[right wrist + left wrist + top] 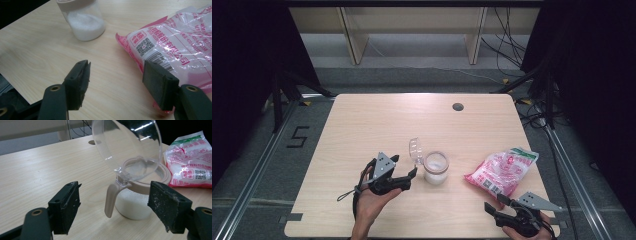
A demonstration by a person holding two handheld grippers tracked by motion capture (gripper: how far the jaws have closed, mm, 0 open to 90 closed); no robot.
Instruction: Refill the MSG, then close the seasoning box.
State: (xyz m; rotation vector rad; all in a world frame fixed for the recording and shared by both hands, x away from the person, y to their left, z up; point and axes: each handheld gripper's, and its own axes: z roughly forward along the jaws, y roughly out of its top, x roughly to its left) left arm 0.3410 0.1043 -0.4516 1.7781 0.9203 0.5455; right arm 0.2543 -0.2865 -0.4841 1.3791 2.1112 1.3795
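Jar (435,169) lid (415,150) flipped up; pink bag (502,171) right; both grippers' fingers open, empty.

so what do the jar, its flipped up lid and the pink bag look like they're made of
Jar: clear glass or hard plastic, hard to tell; white grains show through.
Lid: clear glossy plastic, with highlights, hinged on a matte beige plastic collar.
Bag: thin glossy plastic film, crinkled and printed pink.

A pale wood-grain tabletop (362,125) with a round grey cable port (457,106) stands on grey floor (422,77). A black "5" (298,136) is marked on the floor at left. Black curtains (242,60) hang on both sides. Behind stands light wooden furniture (354,40), perhaps a shelf unit, with loose cables (507,45) beside it.
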